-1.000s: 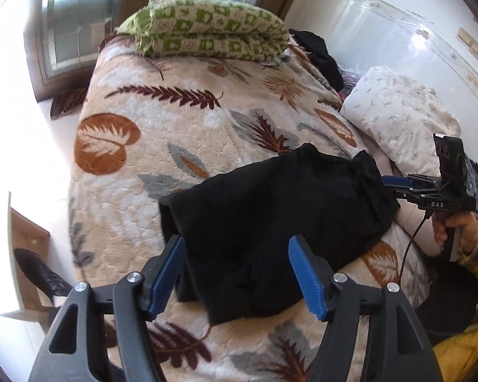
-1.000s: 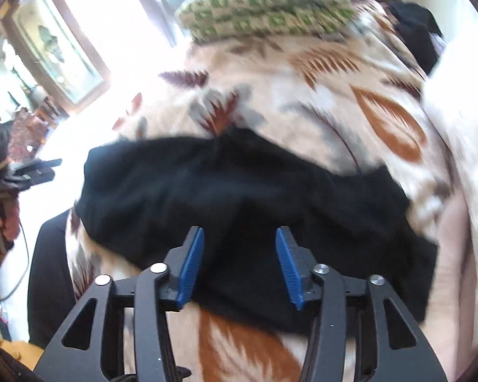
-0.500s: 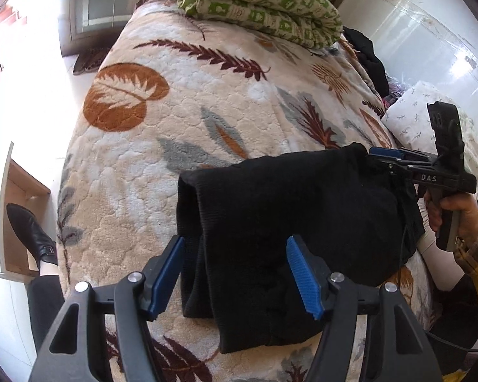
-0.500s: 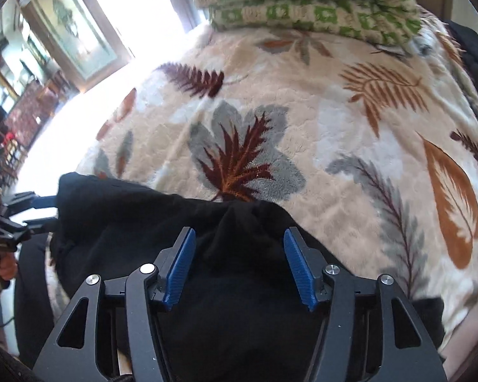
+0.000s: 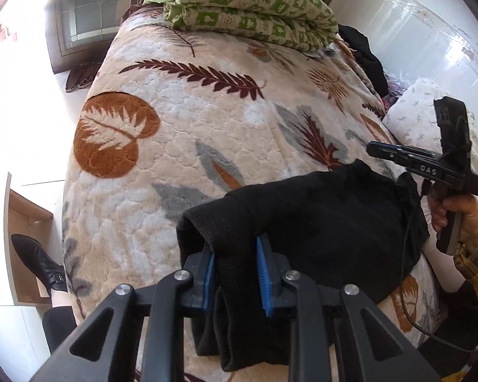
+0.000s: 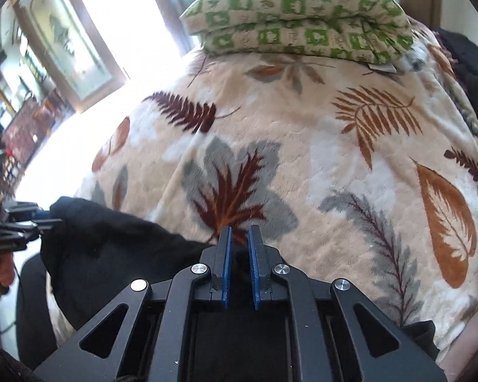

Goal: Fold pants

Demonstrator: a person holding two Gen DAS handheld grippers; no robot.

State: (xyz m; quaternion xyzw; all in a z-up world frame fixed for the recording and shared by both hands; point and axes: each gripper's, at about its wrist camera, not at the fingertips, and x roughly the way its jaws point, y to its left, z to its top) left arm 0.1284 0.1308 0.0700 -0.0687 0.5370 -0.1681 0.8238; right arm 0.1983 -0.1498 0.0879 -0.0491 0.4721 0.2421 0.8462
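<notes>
Both wrist views sit close over the pants, apparently from opposite ends, sharing the bed.

Bright daylight, blown-out window glare at left, fisheye bending at dark-vignetted edges, mostly sharp

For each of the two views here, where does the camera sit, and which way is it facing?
Left wrist: sits behind the left tongs, facing along the bed toward the green quilt; shows the right hand holding the right tongs.
Right wrist: sits behind the right tongs, facing the same quilt; the left tongs show at the left edge.
Shared: the black pants, the leaf-print blanket, the quilt.
</notes>
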